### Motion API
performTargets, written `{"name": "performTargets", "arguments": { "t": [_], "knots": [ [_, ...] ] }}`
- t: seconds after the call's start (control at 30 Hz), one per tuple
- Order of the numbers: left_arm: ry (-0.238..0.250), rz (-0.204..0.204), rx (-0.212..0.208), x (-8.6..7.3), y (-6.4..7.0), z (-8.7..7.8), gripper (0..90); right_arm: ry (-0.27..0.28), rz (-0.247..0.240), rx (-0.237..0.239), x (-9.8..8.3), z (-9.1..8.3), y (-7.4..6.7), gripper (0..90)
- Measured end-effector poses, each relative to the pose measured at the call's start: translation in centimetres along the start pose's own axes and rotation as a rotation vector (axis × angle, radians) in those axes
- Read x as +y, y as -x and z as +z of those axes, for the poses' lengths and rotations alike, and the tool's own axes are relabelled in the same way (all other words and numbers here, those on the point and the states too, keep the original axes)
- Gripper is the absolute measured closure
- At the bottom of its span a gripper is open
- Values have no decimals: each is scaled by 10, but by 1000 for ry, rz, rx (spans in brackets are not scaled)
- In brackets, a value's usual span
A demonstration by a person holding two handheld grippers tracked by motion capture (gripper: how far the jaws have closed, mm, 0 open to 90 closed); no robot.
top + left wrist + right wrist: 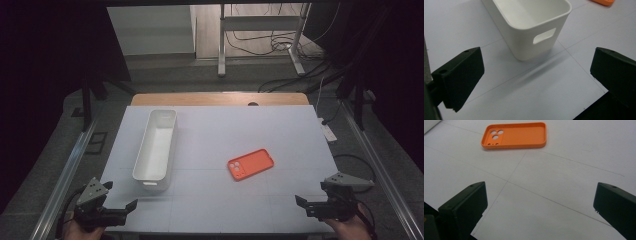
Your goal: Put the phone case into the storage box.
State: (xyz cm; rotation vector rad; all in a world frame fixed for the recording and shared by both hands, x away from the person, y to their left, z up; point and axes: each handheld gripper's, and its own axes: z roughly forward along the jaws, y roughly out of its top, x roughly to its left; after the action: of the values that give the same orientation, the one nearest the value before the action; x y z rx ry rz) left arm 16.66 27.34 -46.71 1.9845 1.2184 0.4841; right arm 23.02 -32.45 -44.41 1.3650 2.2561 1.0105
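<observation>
Lying ahead and left of the right claw [313,206], the orange case [250,164] was nearer it. Both claws were held agape, empty; the left claw [121,212] faced the bin [156,145].

Orange phone case [515,135] lies beyond the wide-open tongs [540,205].

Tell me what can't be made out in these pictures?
- Phone case, left gripper view: cut off by the top edge.
- White bin, right gripper view: just a corner at the left edge.
- Bin's near inside wall, high view: hidden behind its own rim.
</observation>
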Motion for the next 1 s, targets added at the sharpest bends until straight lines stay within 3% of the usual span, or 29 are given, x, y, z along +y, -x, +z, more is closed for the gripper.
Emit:
{"name": "performTargets", "arguments": {
  "t": [1.0],
  "knots": [
    [-5,4,-3,0,1,1,0,-48,-48,-5,5,11,-4,0]
  ]
}}
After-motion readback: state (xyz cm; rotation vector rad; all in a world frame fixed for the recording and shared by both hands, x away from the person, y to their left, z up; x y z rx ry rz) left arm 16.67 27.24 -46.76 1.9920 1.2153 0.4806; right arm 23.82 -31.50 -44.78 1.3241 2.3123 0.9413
